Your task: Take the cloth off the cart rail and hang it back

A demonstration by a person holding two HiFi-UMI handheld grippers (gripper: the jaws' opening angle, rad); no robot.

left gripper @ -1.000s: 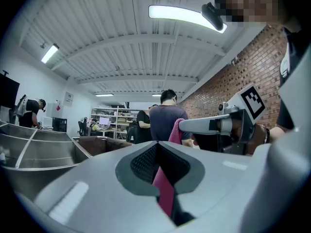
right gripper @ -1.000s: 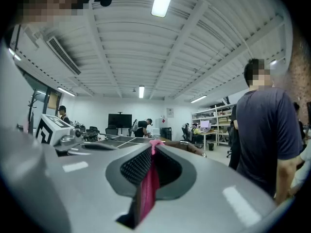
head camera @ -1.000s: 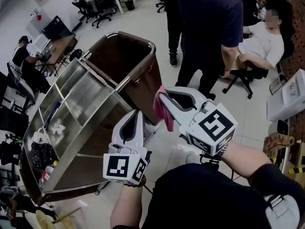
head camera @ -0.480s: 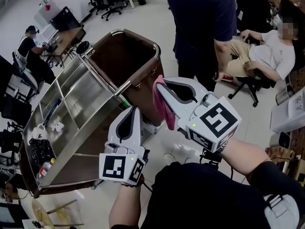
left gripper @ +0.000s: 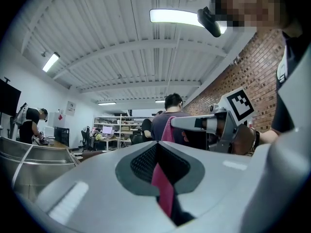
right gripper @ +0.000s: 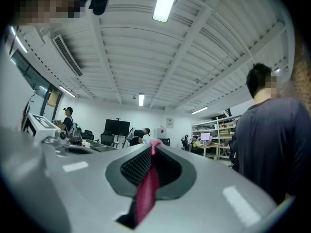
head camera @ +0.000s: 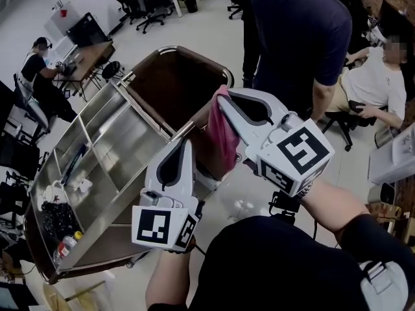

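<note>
Right claw (head camera: 222, 100) is clamped on the pink cloth (head camera: 224, 138), which hangs near the cart rail (head camera: 194, 56). Left claw (head camera: 187, 142) is closed, perhaps empty. Drape the cloth's middle over the rail, then release.

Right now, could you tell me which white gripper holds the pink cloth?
The right gripper: the pink cloth hangs pinched in its shut jaws, while the left gripper sits lower, apart from it.

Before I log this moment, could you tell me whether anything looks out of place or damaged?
Nothing stands out. The cloth hangs in one piece from the shut right claw, off the rail of the cart, as the task would have it.
</note>
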